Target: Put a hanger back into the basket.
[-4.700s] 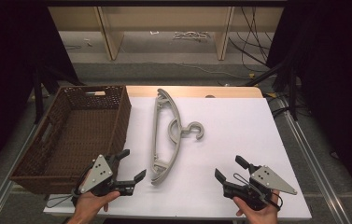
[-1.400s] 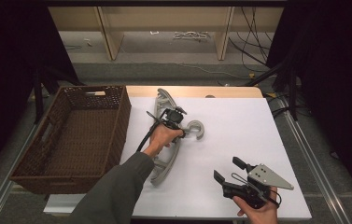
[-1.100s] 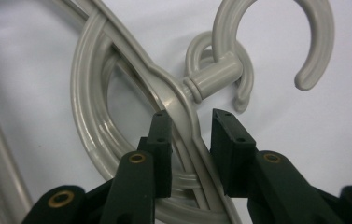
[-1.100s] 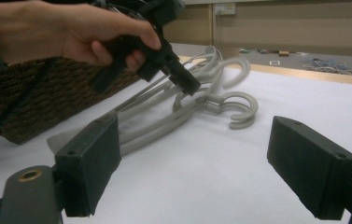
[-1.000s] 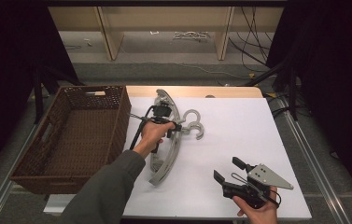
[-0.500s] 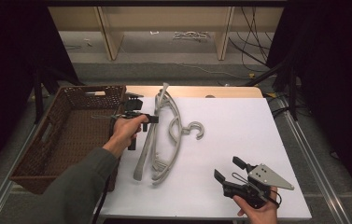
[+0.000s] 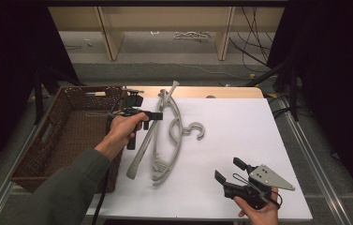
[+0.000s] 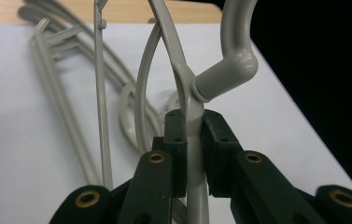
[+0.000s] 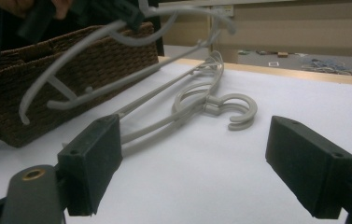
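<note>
Smooth grey plastic hangers (image 7: 167, 136) (slightly glossy), a rough woven wicker basket (image 7: 69, 136), matt white tabletop (image 7: 239, 140).

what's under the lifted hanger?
Under the lifted hanger, held by the left tongs, a second grey hanger lies on the white tabletop. Whether more hangers are stacked beneath cannot be told.

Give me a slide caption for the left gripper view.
Left gripper clamped on a grey hanger, more hangers behind.
</note>
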Motion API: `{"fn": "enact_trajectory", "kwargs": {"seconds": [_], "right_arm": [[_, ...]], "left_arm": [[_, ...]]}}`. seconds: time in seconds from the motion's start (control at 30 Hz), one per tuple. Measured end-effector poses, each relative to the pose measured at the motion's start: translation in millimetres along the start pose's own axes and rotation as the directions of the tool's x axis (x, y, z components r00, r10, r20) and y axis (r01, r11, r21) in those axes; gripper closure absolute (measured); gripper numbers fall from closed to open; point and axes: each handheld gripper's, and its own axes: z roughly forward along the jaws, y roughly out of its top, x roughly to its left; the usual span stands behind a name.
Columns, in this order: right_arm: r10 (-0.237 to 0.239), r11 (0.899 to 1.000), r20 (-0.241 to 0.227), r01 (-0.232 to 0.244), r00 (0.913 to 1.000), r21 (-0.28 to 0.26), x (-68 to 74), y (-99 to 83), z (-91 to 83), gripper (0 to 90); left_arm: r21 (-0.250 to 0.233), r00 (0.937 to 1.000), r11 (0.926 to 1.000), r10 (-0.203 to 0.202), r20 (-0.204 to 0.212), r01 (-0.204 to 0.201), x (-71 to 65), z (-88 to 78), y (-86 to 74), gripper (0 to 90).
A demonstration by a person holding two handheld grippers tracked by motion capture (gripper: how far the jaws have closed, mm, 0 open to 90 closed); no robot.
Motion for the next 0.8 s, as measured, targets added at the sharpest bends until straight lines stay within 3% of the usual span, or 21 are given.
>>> {"fn": "enact_trajectory", "kwargs": {"seconds": [0.13,0.2,0.27,0.3,0.43,0.5,0.57,0.6,0.73,0.8], "right_arm": [[-0.006,1.000,0.001,0.006,1.0000,-0.025,-0.4,-0.3,1.2,19.6],[-0.009,1.000,0.008,0.009,0.9999,-0.002,-0.4,0.1,-0.5,19.6],[-0.004,0.999,-0.001,0.004,1.0000,-0.032,-0.6,-0.5,1.4,19.6],[-0.001,1.000,0.007,0.001,1.0000,0.003,-0.3,0.1,-0.6,19.6],[0.004,1.000,0.012,-0.004,0.9999,0.003,-0.5,-0.2,-0.5,19.6],[0.006,1.000,0.012,-0.006,0.9999,0.003,-0.5,-0.1,-0.6,19.6],[0.002,1.000,0.012,-0.002,0.9999,0.003,-0.5,-0.4,-0.6,19.6],[0.011,1.000,0.005,-0.011,0.9999,0.004,-0.4,-0.4,-0.7,19.5],[0.012,1.000,-0.001,-0.012,0.9999,-0.010,-0.8,-1.8,1.7,19.6],[0.006,1.000,0.015,-0.005,0.9999,-0.010,-0.6,-2.0,1.8,19.6]], "left_arm": [[-0.024,0.9988,0.9989,0.040,0.029,-0.040,-11.9,-15.8,8.9,81.2],[-0.047,0.9975,0.9975,0.055,0.043,-0.053,-17.6,-29.4,15.5,81.2],[-0.063,0.9949,0.9946,0.085,0.053,-0.082,-22.1,-42.0,20.2,81.2],[-0.067,0.9939,0.9934,0.097,0.053,-0.093,-23.5,-47.5,21.9,81.1],[-0.094,0.9893,0.9867,0.137,0.050,-0.132,-28.3,-76.9,28.9,81.2],[-0.090,0.9889,0.9872,0.137,0.058,-0.132,-29.0,-91.5,30.3,81.1],[-0.097,0.9866,0.9826,0.161,0.024,-0.158,-25.1,-105.1,31.8,81.2],[-0.109,0.9828,0.9767,0.185,-0.006,-0.184,-21.3,-111.0,32.6,81.2],[-0.120,0.9715,0.9643,0.232,-0.050,-0.236,-4.1,-132.5,30.2,81.2],[-0.120,0.9690,0.9621,0.238,-0.066,-0.245,4.6,-138.2,29.0,81.2]]}}
